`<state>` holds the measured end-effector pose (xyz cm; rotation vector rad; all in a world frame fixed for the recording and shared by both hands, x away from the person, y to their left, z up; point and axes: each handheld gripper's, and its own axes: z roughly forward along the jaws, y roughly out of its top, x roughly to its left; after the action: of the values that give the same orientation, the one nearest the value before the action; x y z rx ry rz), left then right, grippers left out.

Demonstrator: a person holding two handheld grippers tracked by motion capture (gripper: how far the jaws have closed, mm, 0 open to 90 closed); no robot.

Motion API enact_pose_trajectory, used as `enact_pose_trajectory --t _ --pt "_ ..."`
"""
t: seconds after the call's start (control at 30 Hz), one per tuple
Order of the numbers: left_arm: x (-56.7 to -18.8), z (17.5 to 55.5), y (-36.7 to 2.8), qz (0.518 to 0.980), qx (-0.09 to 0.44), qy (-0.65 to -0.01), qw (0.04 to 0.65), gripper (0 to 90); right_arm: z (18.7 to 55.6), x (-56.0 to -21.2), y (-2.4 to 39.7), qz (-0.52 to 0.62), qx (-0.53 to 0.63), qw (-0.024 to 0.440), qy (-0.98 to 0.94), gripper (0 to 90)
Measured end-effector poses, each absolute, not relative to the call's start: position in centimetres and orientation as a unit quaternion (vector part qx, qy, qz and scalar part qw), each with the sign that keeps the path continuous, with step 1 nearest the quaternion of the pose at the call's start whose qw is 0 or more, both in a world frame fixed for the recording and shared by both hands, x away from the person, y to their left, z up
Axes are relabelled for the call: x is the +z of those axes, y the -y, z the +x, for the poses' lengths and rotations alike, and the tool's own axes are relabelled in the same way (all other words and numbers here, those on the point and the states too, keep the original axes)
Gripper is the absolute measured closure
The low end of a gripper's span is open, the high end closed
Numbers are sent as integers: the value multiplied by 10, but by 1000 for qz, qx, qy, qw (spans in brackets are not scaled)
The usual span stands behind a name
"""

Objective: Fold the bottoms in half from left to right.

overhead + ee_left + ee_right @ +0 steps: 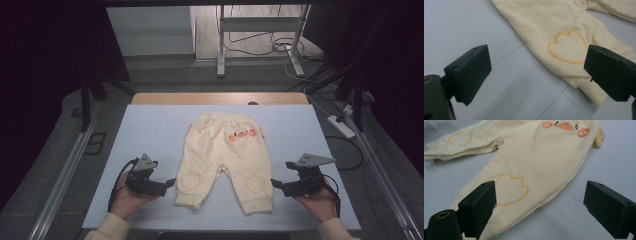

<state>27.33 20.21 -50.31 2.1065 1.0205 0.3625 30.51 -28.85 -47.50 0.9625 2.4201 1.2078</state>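
Small pale-yellow baby trousers (220,160) lie flat on the white table (150,130), waist toward the far side, with an orange duck face near the waist and a heart outline on each knee. My left gripper (172,182) rests just left of the trousers' left leg cuff, jaws wide apart and empty; in the left gripper view (537,75) the heart patch (569,47) and ribbed cuff lie just ahead. My right gripper (273,184) sits open beside the right leg cuff; in the right gripper view (540,207) the other heart patch (511,188) lies between its jaws' line of sight.
The table's far edge shows a wooden strip (220,98). Beyond it stand a metal stand (260,40) and loose cables on the floor. A power strip (341,126) lies on the floor at the right. Bare white table surrounds the trousers.
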Motion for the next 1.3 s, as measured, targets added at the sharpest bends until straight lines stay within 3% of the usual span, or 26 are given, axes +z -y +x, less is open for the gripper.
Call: enact_pose_trajectory --t 1.3 --pt "-503 273 -203 822 139 -395 386 92 306 -477 274 319 399 143 -848 132"
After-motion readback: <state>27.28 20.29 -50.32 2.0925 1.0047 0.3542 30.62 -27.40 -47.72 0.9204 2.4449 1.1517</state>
